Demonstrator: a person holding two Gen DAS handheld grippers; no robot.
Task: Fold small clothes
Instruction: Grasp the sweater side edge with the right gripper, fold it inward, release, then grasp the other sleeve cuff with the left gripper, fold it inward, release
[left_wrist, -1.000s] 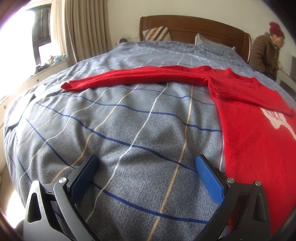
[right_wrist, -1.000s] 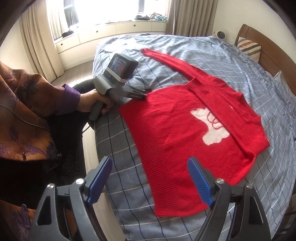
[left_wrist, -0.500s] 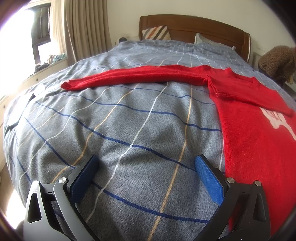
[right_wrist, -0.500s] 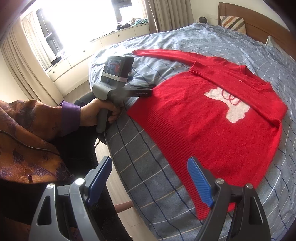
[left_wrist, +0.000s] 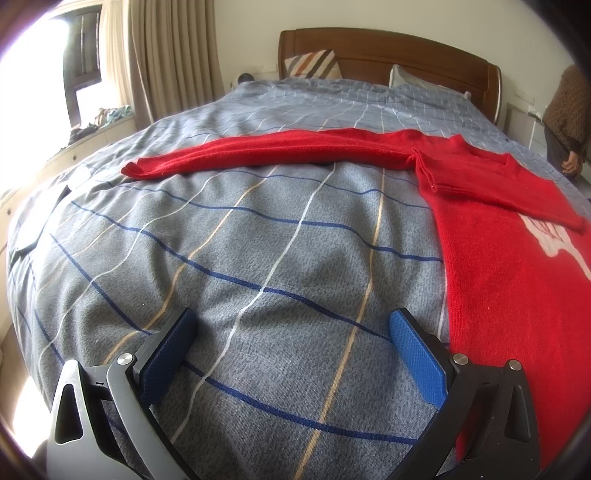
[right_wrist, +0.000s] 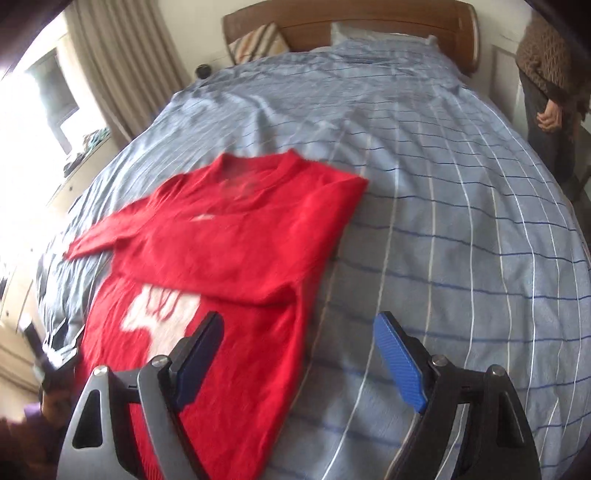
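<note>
Red sweater (right_wrist: 221, 236) flat on the bed (right_wrist: 443, 229), front up, white motif (right_wrist: 159, 310) showing; one sleeve already folded in across the chest, the other sleeve (left_wrist: 266, 155) still stretched straight out over the blue checked cover toward the window side. Garment itself unmoved against a second ago. Changed: right wrist view, formerly looking across the sweater from its hem side with the other handheld gripper in frame, now swung round to face up the bed toward the headboard (right_wrist: 332, 18), heavily blurred, so a fast sweep and roll of that hand. Likely meaning: repositioning to the sweater's right edge for the next fold, nothing grasped yet; outstretched sleeve still to do. Right gripper (right_wrist: 299, 354) angled down over the hem corner and bare cover, jaws wide apart, empty. Left gripper (left_wrist: 291, 354) parked low over the cover just beside the sweater's left edge, unmoved, jaws likewise wide, nothing between them. Second person (right_wrist: 550, 74) standing at the far bedside.
</note>
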